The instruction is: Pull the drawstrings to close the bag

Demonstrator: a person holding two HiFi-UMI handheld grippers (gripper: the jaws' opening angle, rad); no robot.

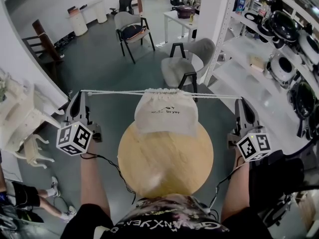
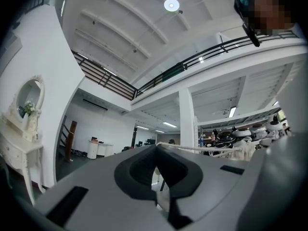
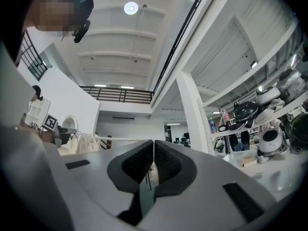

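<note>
A cream cloth bag (image 1: 166, 114) with a small dark print on its front lies with its bottom end on the far part of the round wooden counter (image 1: 164, 158), its top reaching past the rim. The mouth is gathered into tight puckers along the top edge. White drawstrings (image 1: 112, 92) run out of it taut and nearly level to both sides, each end pinched in the closed jaws of the left hand-held gripper (image 1: 79, 94) and the right hand-held gripper (image 1: 240, 101).
</note>
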